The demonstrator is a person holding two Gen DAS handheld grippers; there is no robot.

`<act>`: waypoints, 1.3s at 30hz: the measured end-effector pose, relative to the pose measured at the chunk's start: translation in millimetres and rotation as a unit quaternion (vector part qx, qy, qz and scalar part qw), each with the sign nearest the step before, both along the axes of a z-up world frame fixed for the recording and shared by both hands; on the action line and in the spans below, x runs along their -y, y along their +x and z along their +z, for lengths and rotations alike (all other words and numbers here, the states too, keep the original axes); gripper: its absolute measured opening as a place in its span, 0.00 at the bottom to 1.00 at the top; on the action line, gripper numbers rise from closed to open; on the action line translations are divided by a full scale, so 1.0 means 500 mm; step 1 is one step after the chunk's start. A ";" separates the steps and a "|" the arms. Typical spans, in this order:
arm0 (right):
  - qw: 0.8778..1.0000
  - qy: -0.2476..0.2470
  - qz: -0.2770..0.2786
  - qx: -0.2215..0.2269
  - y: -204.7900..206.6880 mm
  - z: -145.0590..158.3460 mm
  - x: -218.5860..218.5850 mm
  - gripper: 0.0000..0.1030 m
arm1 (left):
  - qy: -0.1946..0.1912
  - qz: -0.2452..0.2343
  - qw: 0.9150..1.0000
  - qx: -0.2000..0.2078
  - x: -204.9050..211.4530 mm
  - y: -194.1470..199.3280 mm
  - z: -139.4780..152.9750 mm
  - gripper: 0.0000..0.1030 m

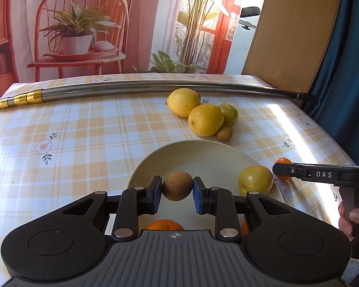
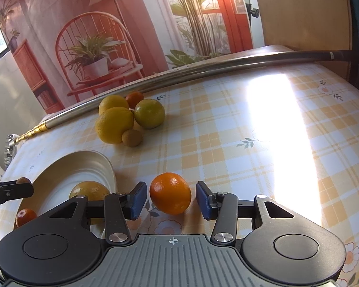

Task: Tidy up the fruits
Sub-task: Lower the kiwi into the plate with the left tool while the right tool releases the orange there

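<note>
My left gripper [image 1: 177, 187] is shut on a small brown fruit [image 1: 177, 179], held over a cream plate [image 1: 203, 155]. On the plate lie a yellow citrus [image 1: 255, 180] and an orange [image 1: 165, 224] near my gripper's base. My right gripper [image 2: 171, 199] is open and straddles an orange mandarin [image 2: 170, 193] that rests on the checked tablecloth, with a small gap at each pad. In the right wrist view the plate [image 2: 91, 165] is at the left, with the yellow citrus [image 2: 89, 190] and a small orange [image 2: 25, 216] on it.
A cluster of fruit sits beyond the plate: two lemons [image 1: 183, 102] [image 1: 205, 119], a greenish citrus [image 1: 229, 114], a small brown fruit [image 1: 224, 133] and a small orange [image 2: 134, 99]. A long metal pole [image 1: 155, 87] crosses the table's far edge. A person's hand [image 1: 349, 217] holds the right gripper.
</note>
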State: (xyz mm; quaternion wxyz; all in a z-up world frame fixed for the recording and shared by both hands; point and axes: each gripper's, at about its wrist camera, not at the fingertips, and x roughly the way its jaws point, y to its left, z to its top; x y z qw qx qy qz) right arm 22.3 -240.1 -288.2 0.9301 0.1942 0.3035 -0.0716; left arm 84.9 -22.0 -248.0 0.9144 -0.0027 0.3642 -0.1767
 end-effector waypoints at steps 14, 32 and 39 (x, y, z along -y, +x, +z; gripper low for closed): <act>1.000 -0.006 0.004 0.006 -0.003 0.000 -0.005 0.33 | 0.002 0.006 1.000 -0.002 -0.006 -0.002 -0.007 0.28; 0.991 -0.083 0.084 0.057 0.066 0.087 -0.057 0.33 | -0.003 0.015 1.000 0.000 -0.022 -0.007 -0.007 0.28; 0.981 -0.120 0.148 0.037 0.127 0.087 -0.128 0.33 | -0.006 0.021 1.000 0.003 -0.029 -0.011 -0.006 0.28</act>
